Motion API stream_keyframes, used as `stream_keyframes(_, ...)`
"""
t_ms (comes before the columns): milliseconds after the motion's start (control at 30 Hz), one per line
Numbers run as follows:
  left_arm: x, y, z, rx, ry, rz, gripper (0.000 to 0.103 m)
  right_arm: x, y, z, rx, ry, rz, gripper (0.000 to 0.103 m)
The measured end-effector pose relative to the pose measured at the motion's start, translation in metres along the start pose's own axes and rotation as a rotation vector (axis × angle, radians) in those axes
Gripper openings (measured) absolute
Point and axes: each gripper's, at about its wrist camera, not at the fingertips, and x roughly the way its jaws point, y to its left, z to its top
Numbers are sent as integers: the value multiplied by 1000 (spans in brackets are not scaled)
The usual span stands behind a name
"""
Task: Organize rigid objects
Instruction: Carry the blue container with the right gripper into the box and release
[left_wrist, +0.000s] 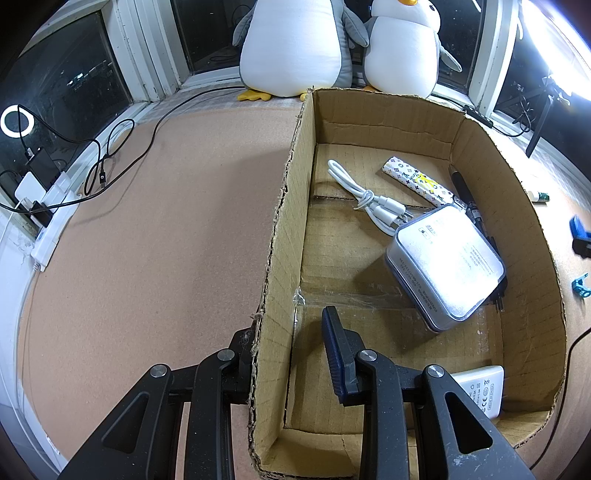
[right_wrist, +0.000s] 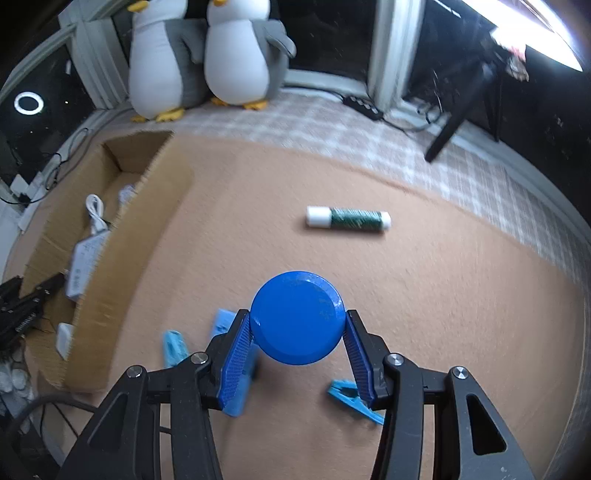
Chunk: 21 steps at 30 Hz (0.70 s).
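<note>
Two grippers were at work, and you used them differently. Your left gripper (left_wrist: 291, 354) was clenched on the near wall of the cardboard box (left_wrist: 517, 206), one finger outside and one inside, steadying it. Your right gripper (right_wrist: 297, 332) grasped the round blue lid (right_wrist: 297, 317), its ribbed pads pressing on opposite edges, over the mat just right of the box. To do this carry well, you needed to keep that squeeze even, since a smooth disc pinched by its rim could probably pivot or slip. You also had to clear the box's right wall before lowering, and aim for bare floor beside the power bank (left_wrist: 448, 264), not onto the white cable (left_wrist: 365, 195).
</note>
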Motion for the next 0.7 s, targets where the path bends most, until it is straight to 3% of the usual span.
stream_keyframes(367,1,-1,0,-4,0,-4,30,-30,81,22,-134,-74,119,46)
stream_keyframes(700,1,0,0,-8,-1,-7,31,-14,140,47,-196,-84,171,46)
